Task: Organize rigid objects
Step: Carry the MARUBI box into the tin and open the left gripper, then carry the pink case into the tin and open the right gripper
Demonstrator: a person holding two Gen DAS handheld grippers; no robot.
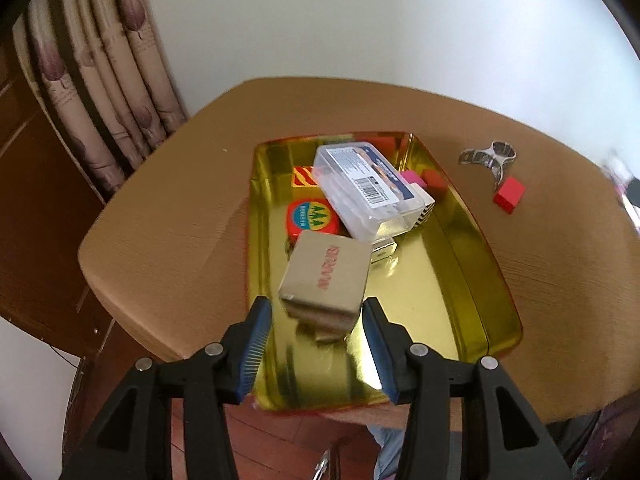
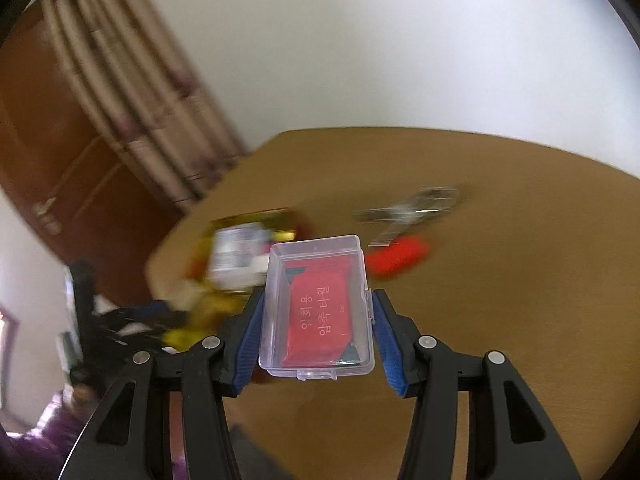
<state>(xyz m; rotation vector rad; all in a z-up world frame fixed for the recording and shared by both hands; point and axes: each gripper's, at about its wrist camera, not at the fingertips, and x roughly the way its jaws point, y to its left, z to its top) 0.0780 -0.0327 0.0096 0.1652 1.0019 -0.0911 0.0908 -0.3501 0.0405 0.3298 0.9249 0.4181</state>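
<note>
Clear case [image 2: 318, 306] between right gripper's [image 2: 318, 322] pads: red packet, Korean print "일회용 압축 타월". Brown box [image 1: 325, 276] ahead of left gripper [image 1: 318, 334]: red lettering, unreadable.

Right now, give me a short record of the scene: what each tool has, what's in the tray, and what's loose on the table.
left tool: open, astride a tilted cardboard box over the gold tray
right tool: shut on a clear case with a red packet inside
in tray: labelled clear box, round red tin, striped block, a few others
on table, outside tray: red block, metal piece
</note>
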